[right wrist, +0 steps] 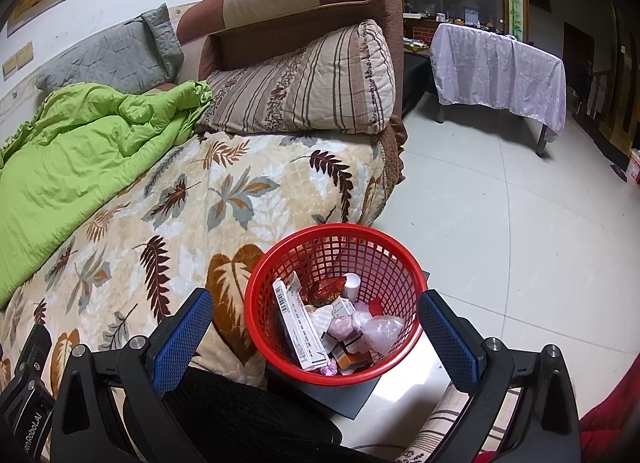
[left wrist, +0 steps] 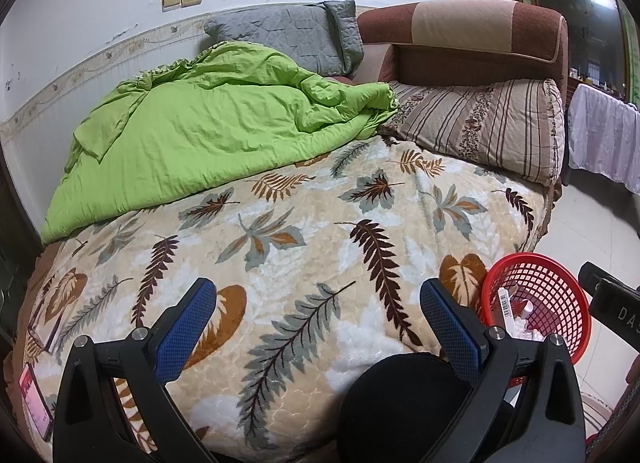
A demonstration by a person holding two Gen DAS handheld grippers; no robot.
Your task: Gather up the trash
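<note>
A red mesh basket [right wrist: 394, 259] stands on the floor beside the bed, filled with several pieces of trash: a long white carton with a barcode [right wrist: 298, 323], small boxes, a crumpled plastic bag [right wrist: 380, 329] and a red wrapper [right wrist: 328, 289]. My right gripper [right wrist: 316, 339] hovers above the basket, open and holding nothing. The same basket [left wrist: 560, 287] shows at the right edge of the left wrist view. My left gripper [left wrist: 320, 323] is open over the leaf-patterned blanket [left wrist: 300, 231], nothing between its blue pads. A pink flat item [left wrist: 34, 399] lies at the blanket's near left edge.
A green quilt [left wrist: 208, 131], a grey pillow [left wrist: 288, 35] and a striped pillow [left wrist: 480, 123] lie by the brown headboard [left wrist: 480, 39]. A cloth-covered table [right wrist: 500, 71] stands across the tiled floor [right wrist: 520, 223]. A person's dark-clad knee [left wrist: 400, 403] is below the grippers.
</note>
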